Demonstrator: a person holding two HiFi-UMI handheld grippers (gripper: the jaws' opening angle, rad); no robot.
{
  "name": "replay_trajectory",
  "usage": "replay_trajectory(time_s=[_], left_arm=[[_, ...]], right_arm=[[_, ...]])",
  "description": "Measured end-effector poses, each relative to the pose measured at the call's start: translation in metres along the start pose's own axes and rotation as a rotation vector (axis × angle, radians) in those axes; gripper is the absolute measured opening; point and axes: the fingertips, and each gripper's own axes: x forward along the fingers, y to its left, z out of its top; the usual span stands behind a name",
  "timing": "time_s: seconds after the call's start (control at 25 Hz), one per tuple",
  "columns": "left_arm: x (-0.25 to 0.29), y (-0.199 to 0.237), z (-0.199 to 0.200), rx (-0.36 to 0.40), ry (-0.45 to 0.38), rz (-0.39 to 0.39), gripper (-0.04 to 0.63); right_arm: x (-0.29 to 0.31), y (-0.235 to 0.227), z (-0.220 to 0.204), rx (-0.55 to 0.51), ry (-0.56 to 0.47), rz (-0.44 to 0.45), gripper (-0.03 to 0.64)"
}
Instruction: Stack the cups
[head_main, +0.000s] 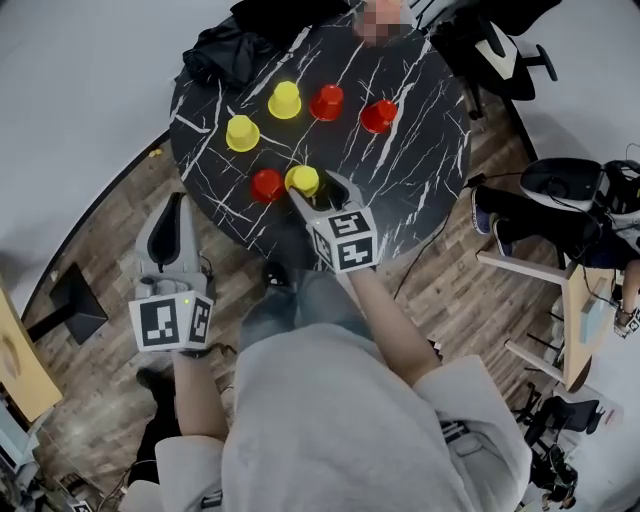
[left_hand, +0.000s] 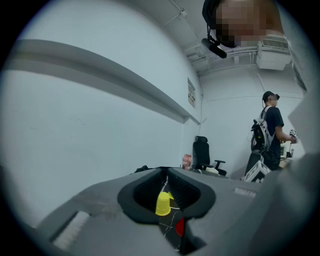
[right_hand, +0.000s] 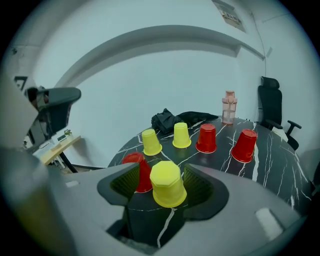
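Observation:
Six upturned cups stand on the round black marble table (head_main: 420, 170). At the back are two yellow cups (head_main: 242, 133) (head_main: 285, 100) and two red cups (head_main: 326, 102) (head_main: 378, 116). Near the front edge a red cup (head_main: 266, 185) stands beside a yellow cup (head_main: 303, 180). My right gripper (head_main: 315, 188) is open, its jaws on either side of that front yellow cup (right_hand: 167, 183), with a gap at each pad. My left gripper (head_main: 178, 205) hangs shut and empty off the table's left edge; through its jaws I see a yellow cup (left_hand: 163, 204).
A black jacket (head_main: 225, 50) lies on the table's far left rim and a pink bottle (right_hand: 229, 107) stands at the back. An office chair (head_main: 495, 45) is behind the table, and a person (left_hand: 270, 130) stands further off. A dark stool (head_main: 560, 180) is to the right.

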Motion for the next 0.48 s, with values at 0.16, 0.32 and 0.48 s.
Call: replay_trajectory(time_s=[0.16, 0.32, 0.48], left_arm=[[0.040, -0.008, -0.030, 0.038, 0.081, -0.092, 0.115], [0.086, -0.012, -0.060, 0.056, 0.164, -0.150, 0.173], [0.126, -0.007, -0.091, 0.052, 0.243, -0.158, 0.230]], right_arm=[[-0.018, -0.003, 0.017, 0.044, -0.063, 0.014, 0.262], [-0.034, -0.009, 0.025, 0.062, -0.089, 0.010, 0.259], [-0.043, -0.013, 0.027, 0.077, -0.095, 0.004, 0.259]])
